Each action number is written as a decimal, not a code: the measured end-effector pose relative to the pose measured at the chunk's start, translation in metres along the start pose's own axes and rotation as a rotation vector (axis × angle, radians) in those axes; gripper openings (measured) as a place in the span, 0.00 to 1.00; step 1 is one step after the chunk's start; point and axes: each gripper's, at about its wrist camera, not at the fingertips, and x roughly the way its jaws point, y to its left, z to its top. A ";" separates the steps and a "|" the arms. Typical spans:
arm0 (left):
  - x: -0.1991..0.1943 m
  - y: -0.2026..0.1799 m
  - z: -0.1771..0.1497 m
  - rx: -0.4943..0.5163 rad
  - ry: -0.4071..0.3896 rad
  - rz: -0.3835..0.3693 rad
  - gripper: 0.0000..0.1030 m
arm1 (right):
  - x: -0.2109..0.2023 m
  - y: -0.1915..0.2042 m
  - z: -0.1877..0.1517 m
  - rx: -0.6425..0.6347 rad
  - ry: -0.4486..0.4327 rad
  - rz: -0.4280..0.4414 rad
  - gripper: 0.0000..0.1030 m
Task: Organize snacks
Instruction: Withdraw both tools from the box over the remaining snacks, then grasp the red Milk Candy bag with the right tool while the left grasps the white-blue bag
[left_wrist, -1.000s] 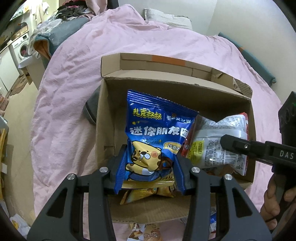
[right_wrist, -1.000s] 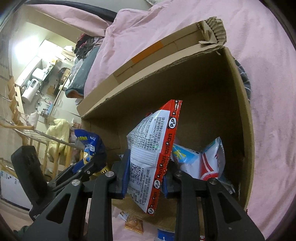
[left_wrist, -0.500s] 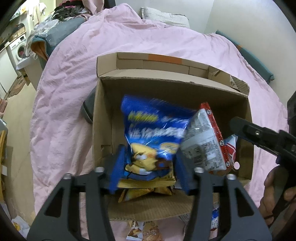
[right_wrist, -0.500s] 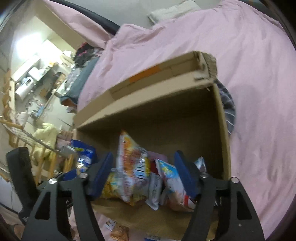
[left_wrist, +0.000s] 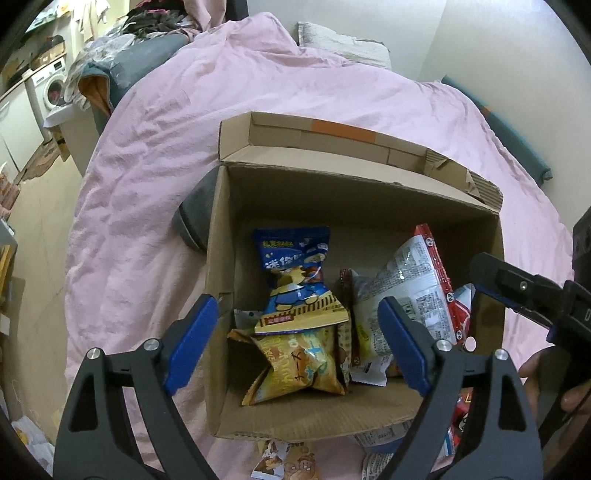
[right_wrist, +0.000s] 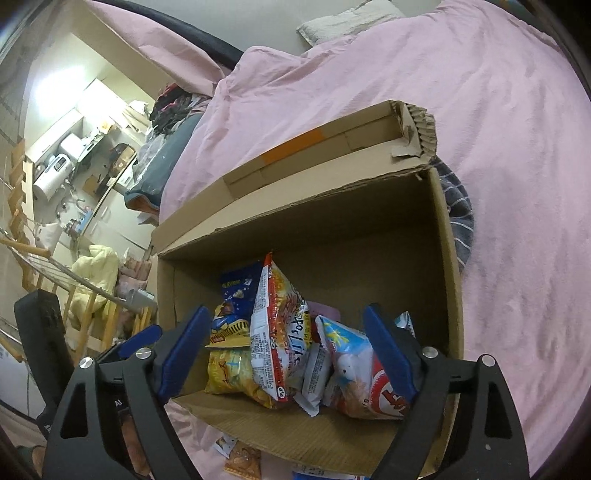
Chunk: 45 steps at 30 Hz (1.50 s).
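The left gripper stands with its blue pads spread wide and nothing pressed between them; its jaws have just been opening. A second ago they pinched the blue snack bag, which now lies loose in the cardboard box, propped on a yellow snack bag. The right gripper is likewise spread and empty-handed, its jaws also just opened; the red-and-white snack packet it clamped a second ago now stands on edge inside the box, leaning among the other packets.

The box sits on a bed covered by a wrinkled pink duvet, with a pale pillow near the wall. A dark grey item pokes out beside the box's left wall; what it is cannot be told. A washing machine and piled clothes stand off to the left.

Inside the box, right of the red-and-white packet, lies a light blue and red bag and a small white sachet. A few more packets lie on the duvet just in front of the box.
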 end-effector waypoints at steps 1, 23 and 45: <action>0.000 0.000 0.000 0.000 -0.001 -0.002 0.84 | 0.000 -0.001 0.000 -0.001 0.000 -0.001 0.86; -0.049 0.007 -0.010 0.002 -0.074 0.010 0.84 | -0.062 0.029 -0.027 -0.091 -0.110 -0.047 0.86; -0.089 0.028 -0.082 -0.045 -0.027 0.050 0.95 | -0.096 0.007 -0.096 -0.029 -0.043 -0.136 0.89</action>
